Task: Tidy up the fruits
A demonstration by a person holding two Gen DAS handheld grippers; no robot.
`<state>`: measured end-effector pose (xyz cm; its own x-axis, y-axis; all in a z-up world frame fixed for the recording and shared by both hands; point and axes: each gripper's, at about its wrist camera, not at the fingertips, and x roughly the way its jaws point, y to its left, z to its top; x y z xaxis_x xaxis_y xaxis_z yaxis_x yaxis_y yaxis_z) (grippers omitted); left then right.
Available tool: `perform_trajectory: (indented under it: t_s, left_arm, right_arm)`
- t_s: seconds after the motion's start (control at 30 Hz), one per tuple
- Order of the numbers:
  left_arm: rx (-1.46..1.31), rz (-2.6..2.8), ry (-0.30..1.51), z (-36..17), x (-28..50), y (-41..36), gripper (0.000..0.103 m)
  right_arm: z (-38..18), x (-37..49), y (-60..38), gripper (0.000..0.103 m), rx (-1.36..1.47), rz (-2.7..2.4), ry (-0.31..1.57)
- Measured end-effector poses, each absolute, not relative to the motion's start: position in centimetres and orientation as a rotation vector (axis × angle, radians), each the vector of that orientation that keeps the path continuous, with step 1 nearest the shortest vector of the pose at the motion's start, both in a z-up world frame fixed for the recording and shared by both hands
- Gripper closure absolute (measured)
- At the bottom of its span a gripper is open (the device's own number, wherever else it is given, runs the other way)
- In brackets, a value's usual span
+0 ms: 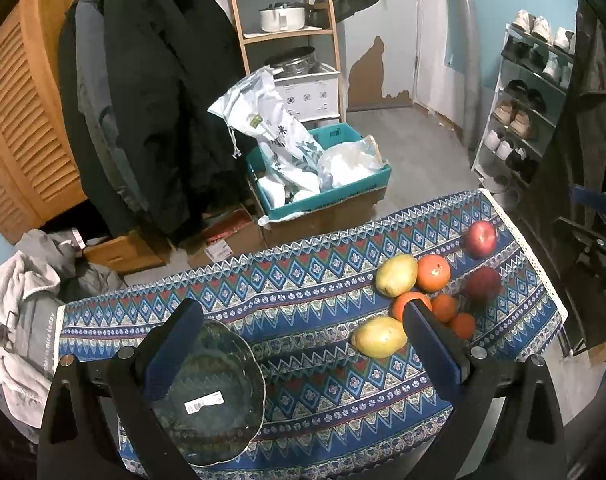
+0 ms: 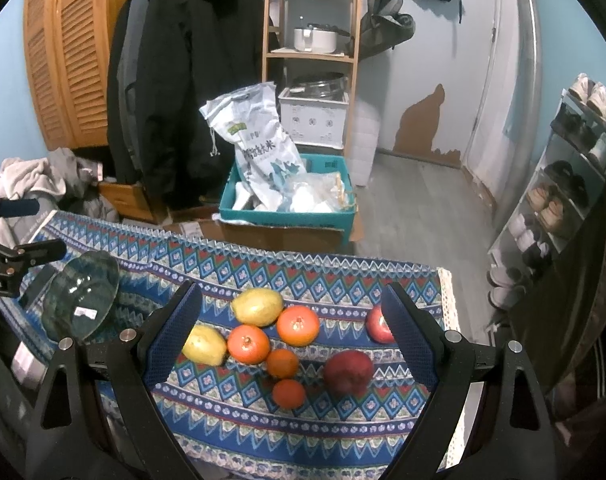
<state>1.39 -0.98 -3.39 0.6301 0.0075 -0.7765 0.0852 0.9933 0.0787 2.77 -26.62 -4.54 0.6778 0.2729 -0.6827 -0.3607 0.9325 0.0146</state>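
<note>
- Left tongs (image 1: 303, 344): spread wide, nothing between the pads, holding nothing. Raised above the surface (image 1: 303, 432), which is covered by a blue patterned cloth.
- Glass bowl (image 1: 219, 396): sits on the cloth at the left end, directly under and beside the left finger (image 1: 171, 356) of the left tongs. Whether the finger touches the rim cannot be told. A white barcode sticker shows through the glass.
- Right finger of the left tongs overlaps, in the view, an orange (image 1: 411, 304) and sits just beside the near pear (image 1: 379, 337); contact not evident.
- Right tongs (image 2: 291, 332): also spread wide, empty, hovering over the fruit cluster.
- Fruit as seen from the right wrist, all on the cloth toward the right end of the surface:
  - two yellow-green pears, one further back (image 2: 257, 306), one nearer (image 2: 205, 345), partly behind the left finger of the right tongs;
  - two large oranges (image 2: 249, 344) (image 2: 298, 325) touching or just beside each other;
  - two small mandarins (image 2: 283, 363) (image 2: 289, 394) in front of them;
  - dark red apple (image 2: 349, 372) between the fingers, nearer the right one;
  - second red apple (image 2: 379, 325) partly hidden by the right finger.
- Bowl lies well apart from the fruit, to the left; no fruit in it.
- From the right wrist, the left tongs' body shows at the left edge, beside the bowl (image 2: 81, 294).
</note>
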Motion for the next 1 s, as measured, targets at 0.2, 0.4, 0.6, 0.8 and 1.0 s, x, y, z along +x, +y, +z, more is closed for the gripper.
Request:
perform_trajectory:
  t_s: [0.2, 0.4, 0.6, 0.8, 1.0]
  left_arm:
    - [0.12, -0.057, 0.94, -4.7, 2.6, -1.3, 0.002]
    - [0.123, -0.092, 1.018, -6.5, 4.5, -1.8, 0.002]
    - [0.13, -0.112, 1.052, -7.3, 6.6, -2.2, 0.002]
    - [0.114, -0.135, 1.11, -8.9, 8.6, -2.6, 0.002]
    - [0.081, -0.155, 1.206, -12.0, 11.2, -3.3, 0.002]
  right_arm:
    - [-5.1, 3.9, -27.2, 0.014, -0.128, 0.333, 0.788]
    - [-6.4, 6.1, -29.1, 0.014, -0.079, 0.309, 0.864]
    - [-8.3, 8.9, -30.7, 0.014, -0.07, 0.273, 0.955]
    - [-11.2, 11.4, -32.0, 0.014, -0.071, 0.254, 1.055]
    - [-14.0, 13.8, -32.7, 0.014, -0.086, 0.261, 1.138]
